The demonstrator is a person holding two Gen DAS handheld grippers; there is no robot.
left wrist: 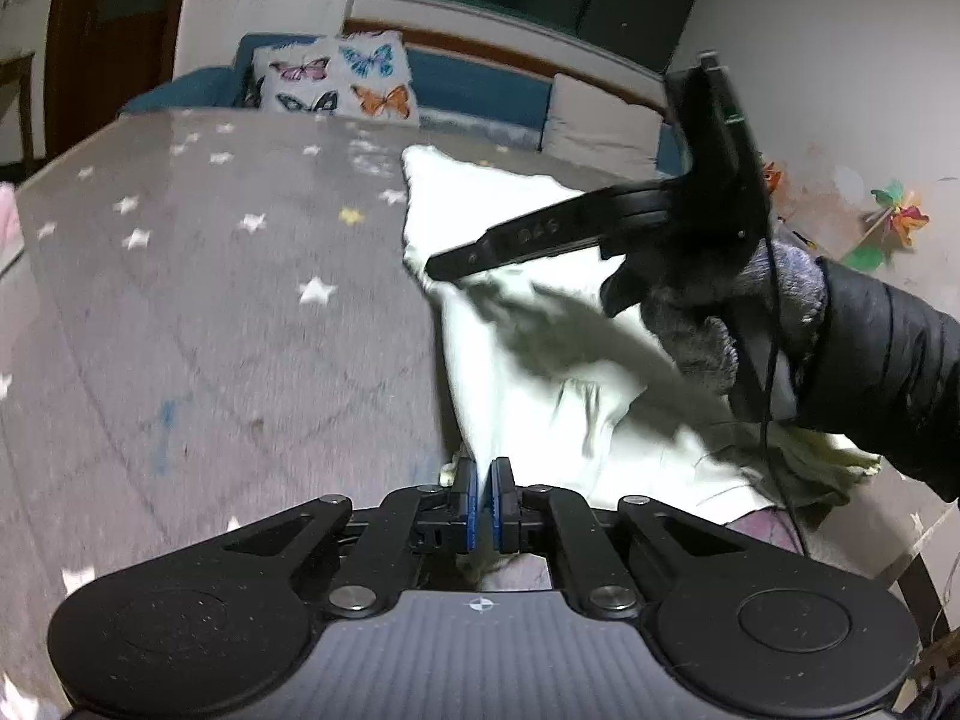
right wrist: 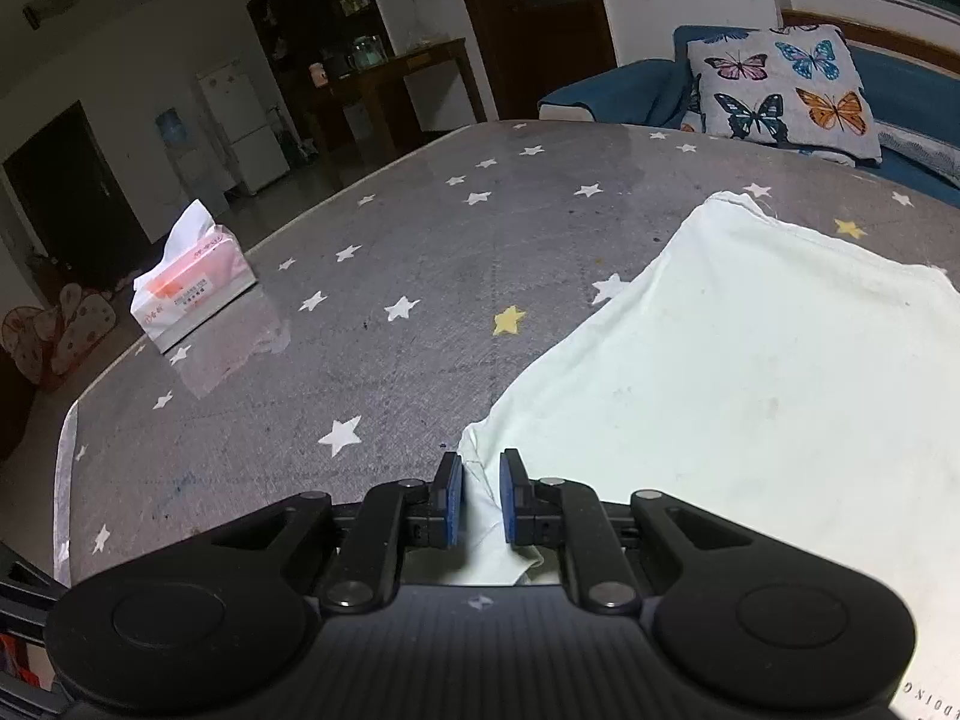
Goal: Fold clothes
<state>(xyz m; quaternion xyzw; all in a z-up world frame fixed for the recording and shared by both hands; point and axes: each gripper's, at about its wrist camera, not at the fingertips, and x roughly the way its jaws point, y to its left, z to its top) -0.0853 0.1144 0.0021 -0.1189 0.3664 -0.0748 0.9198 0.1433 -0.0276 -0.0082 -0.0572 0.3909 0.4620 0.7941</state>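
A grey star-printed tablecloth (right wrist: 420,252) covers the table, a blue sofa with a butterfly cushion (right wrist: 786,90) beyond; your pale white cotton garment (right wrist: 750,360) lies on its right half; your left gripper (left wrist: 483,501) pinches the near hem, nearly closed; your right gripper (right wrist: 480,495) stands slightly parted, cloth between its pads; a pink tissue box (right wrist: 192,288) sits far left.

A home living and dining room, as I see it.
My table (right wrist: 420,312) wears a grey star-print cover; beyond it are a blue sofa (right wrist: 606,97) with a butterfly cushion (right wrist: 786,90), a tissue box (right wrist: 192,285), and far left a white fridge (right wrist: 240,120) and water dispenser (right wrist: 175,144).
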